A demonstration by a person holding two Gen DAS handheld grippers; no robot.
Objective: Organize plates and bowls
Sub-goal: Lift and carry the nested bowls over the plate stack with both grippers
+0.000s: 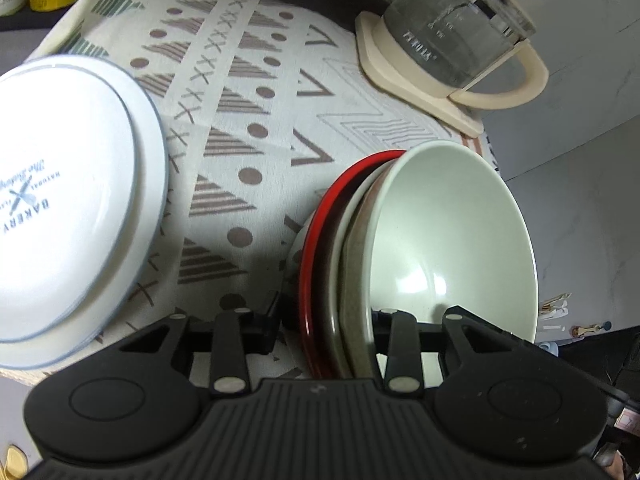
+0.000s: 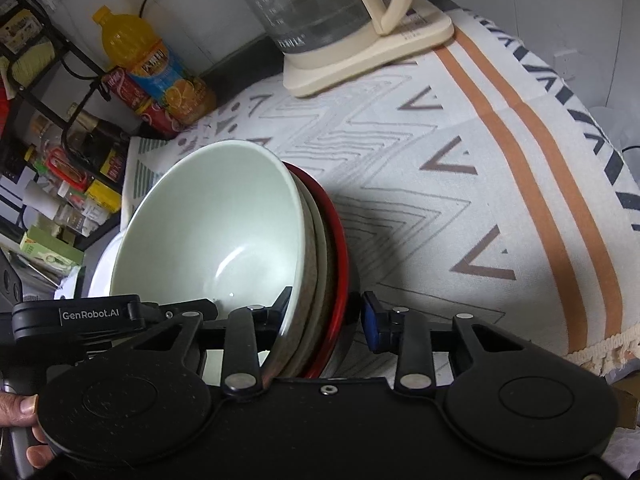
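Gripping the same nested stack from opposite sides, both grippers have their jaws closed on its rims. The stack tilts on edge above the patterned cloth (image 1: 256,120) that covers the tabletop: a pale green bowl (image 1: 452,232) faces outward, a speckled beige dish (image 1: 356,280) sits behind it, and a red plate (image 1: 310,264) forms the back.

From the left wrist view, the left gripper (image 1: 326,320) straddles the lower rims, one finger outside the red plate and the other inside the green bowl. From the right wrist view, the right gripper (image 2: 326,312) clamps the same stack, a black finger inside the green bowl (image 2: 208,232) and a blue-padded finger (image 2: 372,324) just beside the red plate (image 2: 336,248); whether that pad touches is hard to tell.

A white plate (image 1: 68,200) printed with "BAKERY" rests well apart to the left on the cloth. A glass kettle (image 1: 460,36) on a cream base stands at the far side. An orange drink bottle (image 2: 156,64) stands near a black wire rack (image 2: 48,60).
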